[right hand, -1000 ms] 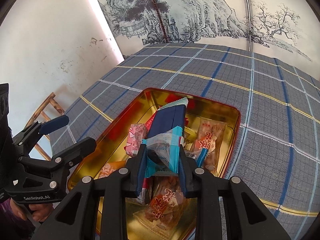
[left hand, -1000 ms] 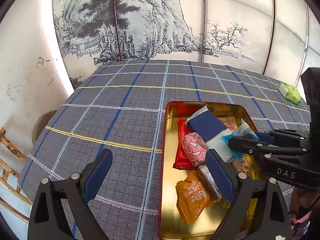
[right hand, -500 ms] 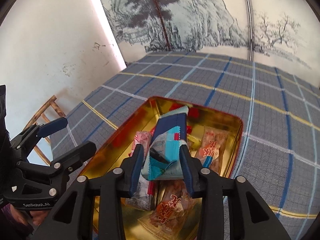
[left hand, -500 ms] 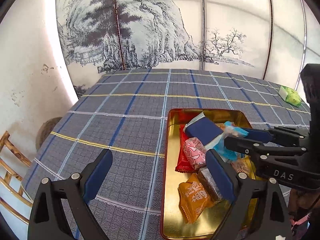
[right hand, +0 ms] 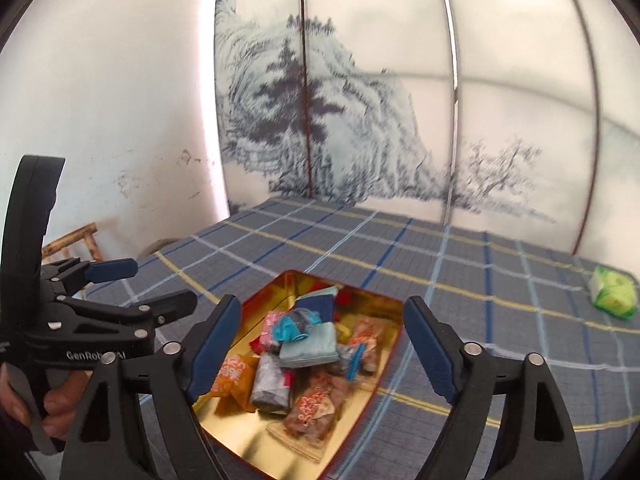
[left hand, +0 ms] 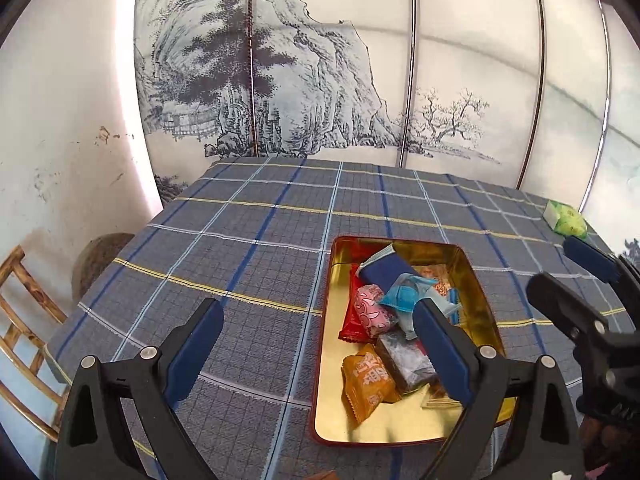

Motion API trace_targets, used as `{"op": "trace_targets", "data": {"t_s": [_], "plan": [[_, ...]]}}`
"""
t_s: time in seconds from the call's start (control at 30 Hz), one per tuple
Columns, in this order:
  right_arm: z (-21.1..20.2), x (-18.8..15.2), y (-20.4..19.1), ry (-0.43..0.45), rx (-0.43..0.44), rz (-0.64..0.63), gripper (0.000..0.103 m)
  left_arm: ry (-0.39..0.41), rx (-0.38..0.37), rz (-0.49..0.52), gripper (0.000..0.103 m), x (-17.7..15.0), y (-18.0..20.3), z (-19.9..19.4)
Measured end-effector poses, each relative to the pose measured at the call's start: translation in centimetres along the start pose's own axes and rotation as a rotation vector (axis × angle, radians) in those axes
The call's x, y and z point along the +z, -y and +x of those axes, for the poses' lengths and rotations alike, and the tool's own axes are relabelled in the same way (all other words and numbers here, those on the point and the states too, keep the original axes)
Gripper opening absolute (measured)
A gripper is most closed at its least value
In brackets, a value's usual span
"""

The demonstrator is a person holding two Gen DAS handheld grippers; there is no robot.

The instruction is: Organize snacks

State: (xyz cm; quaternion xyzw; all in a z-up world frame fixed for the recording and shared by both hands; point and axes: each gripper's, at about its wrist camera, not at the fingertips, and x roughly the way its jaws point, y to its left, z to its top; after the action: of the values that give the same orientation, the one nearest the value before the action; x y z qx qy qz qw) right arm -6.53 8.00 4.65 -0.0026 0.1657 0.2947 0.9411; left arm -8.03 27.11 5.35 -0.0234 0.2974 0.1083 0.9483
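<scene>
Blue snack (right hand: pixel 298 323) now loose atop the gold tin (right hand: pixel 256 430), right claw (right hand: pixel 322 354) newly released, left claw (left hand: pixel 320 354) likewise spread.

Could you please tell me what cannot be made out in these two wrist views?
- Left wrist view: the open left claw covers the near right corner of the gold rectangular tin.
- Left wrist view: the open right claw is cut off by the frame's right edge.
- Right wrist view: motion blur makes the wrapper print unreadable.
- Both views: the green wrapped snack is too small for its label.
</scene>
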Motion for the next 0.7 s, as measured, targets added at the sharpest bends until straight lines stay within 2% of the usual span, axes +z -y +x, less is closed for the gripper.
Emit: {"op": "trace_targets", "data": {"t_s": [0.13,0.23,0.6,0.7], "plan": [[-2.1,-0.4,-1.2,0.063,-0.051,-0.039,0.097,0.026,0.009,0.013,0.094,-0.1,0.2,-1.5],[-3.4,-0.7,-1.9,0.089,-0.07,-0.057,0.098,0.053,0.013,0.026,0.095,-0.3,0.4,-2.9],[-8.5,0.3,-2.4,0.187,-0.074,-0.052,0.101,0.214,0.047,0.047,0.102,0.4,0.9,-9.8],[-9.9,0.7,-2.5,0.217,-0.082,-0.055,0.102,0.225,0.064,0.047,0.103,0.8,1.0,-11.1]]}}
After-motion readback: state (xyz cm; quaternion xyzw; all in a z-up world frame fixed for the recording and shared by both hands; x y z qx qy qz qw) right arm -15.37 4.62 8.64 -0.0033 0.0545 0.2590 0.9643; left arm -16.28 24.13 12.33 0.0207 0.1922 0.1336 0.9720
